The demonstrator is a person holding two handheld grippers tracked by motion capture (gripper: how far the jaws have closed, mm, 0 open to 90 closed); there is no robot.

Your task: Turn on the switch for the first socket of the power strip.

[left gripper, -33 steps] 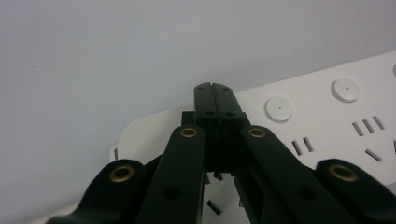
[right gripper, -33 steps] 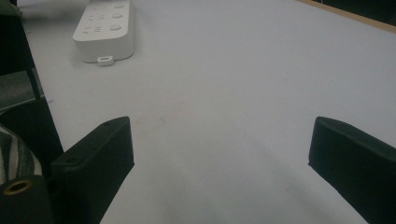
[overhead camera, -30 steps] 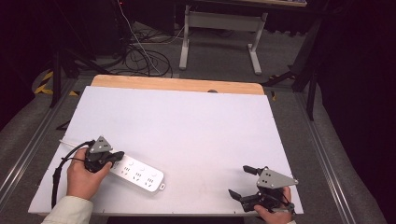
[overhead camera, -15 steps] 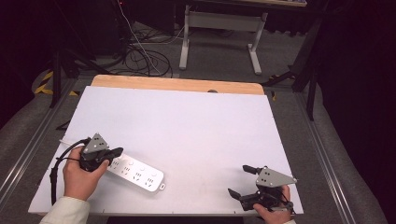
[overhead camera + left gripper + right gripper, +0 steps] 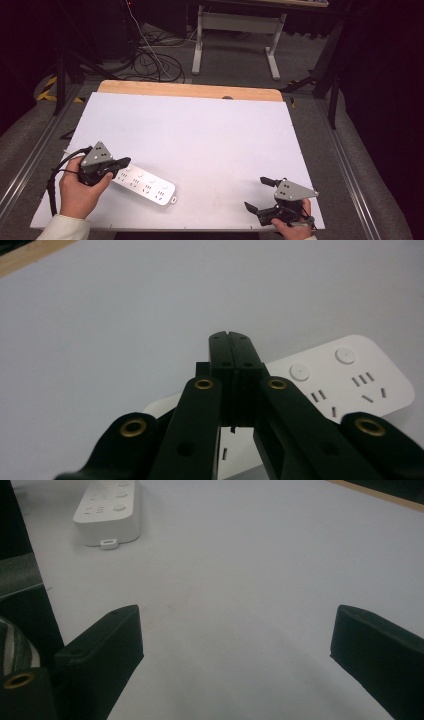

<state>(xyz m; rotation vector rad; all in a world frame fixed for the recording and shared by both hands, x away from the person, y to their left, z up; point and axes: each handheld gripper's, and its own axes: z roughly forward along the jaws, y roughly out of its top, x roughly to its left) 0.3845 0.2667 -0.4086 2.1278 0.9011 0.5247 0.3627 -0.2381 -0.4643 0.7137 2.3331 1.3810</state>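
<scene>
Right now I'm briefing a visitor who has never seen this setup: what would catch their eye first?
Probably the white power strip, lying at an angle near the front left of the pale table. The left gripper sits over its near end with jaws pressed together. At the front right corner the right gripper rests with jaws spread wide, nothing between them.

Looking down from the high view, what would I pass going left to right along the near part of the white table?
Left hand-held gripper → white power strip → bare white table → right hand-held gripper.
</scene>
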